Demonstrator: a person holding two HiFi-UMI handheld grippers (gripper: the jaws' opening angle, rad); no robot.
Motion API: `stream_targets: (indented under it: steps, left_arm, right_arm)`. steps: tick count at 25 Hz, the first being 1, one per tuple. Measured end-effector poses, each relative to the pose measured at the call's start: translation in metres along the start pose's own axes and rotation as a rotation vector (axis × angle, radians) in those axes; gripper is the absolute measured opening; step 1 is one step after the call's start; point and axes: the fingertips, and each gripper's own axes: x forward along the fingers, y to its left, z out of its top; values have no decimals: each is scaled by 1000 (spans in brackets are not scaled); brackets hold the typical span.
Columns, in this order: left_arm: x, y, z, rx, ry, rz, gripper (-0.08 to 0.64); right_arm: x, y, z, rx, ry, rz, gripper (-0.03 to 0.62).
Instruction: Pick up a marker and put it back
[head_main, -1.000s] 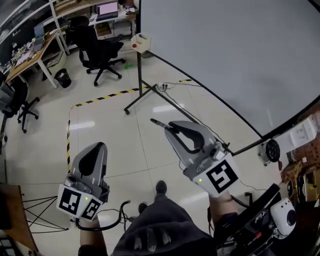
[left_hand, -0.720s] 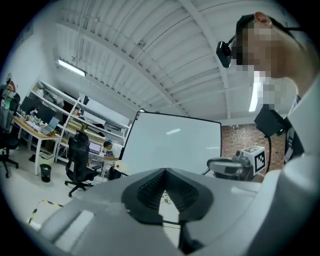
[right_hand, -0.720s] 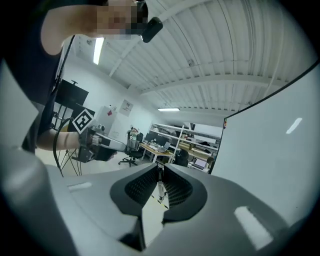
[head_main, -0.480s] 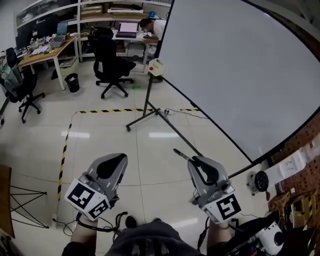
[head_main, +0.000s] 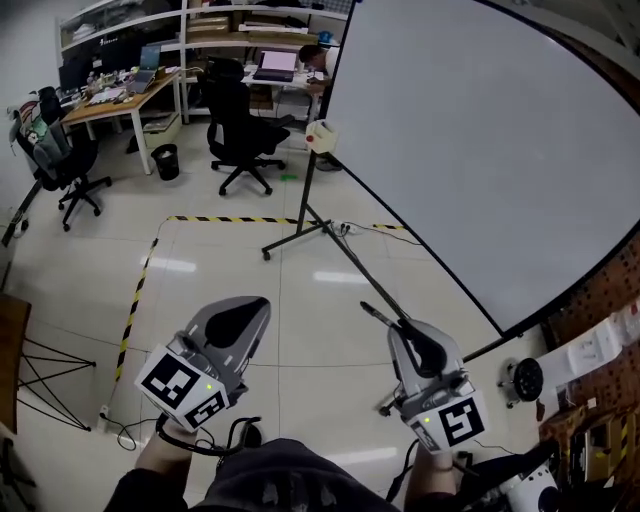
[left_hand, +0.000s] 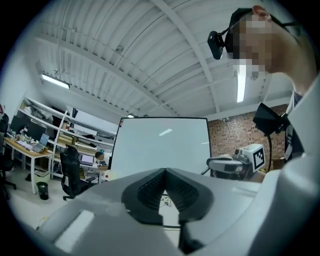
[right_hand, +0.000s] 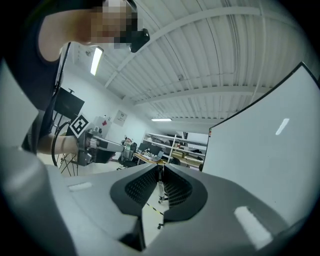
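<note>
- When we looked down from the head view, we counted two grippers held out level over the pale floor (head_main: 300, 330), one in each hand.
- The left gripper (head_main: 256, 307) had its jaws closed tip to tip, and we saw nothing between its ribbed pads.
- The right gripper (head_main: 404, 326) had its jaws drawn almost together, clamped on the single marker (head_main: 380, 315).
- We saw just that one marker: a thin dark stick that jutted forward out of the right gripper's tips, above the floor and clear of it. It pointed towards the lower edge of the whiteboard (head_main: 480, 150).
- We counted one whiteboard, blank, on one dark stand (head_main: 300, 225). One small white box (head_main: 320, 136) with a red dot sat at the board's left edge.
- Behind it we counted two black office chairs, the middle chair (head_main: 238, 128) and the left chair (head_main: 60, 160). There was also one black bin (head_main: 165, 160) and one open laptop (head_main: 278, 65) on a desk.
- One person (head_main: 318, 58) sat at that desk, partly hidden by the whiteboard.
- One line of yellow-and-black tape (head_main: 135, 300) ran across the floor and bent at a corner.
</note>
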Motion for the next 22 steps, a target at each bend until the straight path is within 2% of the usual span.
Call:
stream_targets:
  steps: [6, 11, 18, 22]
  left_arm:
    - [4, -45, 0, 33, 13, 16, 6]
    - [-13, -72, 3, 52, 23, 28, 6]
    - [-21, -79, 7, 74, 37, 67, 6]
    - [-33, -77, 10, 75, 30, 61, 6]
  right_arm:
    - [-41, -12, -7, 38, -25, 5, 40]
    - [-64, -2, -2, 46, -50, 16, 40]
    - [-54, -1, 5, 95, -80, 52, 40]
    - [-57, 6, 21, 60, -110, 41, 40]
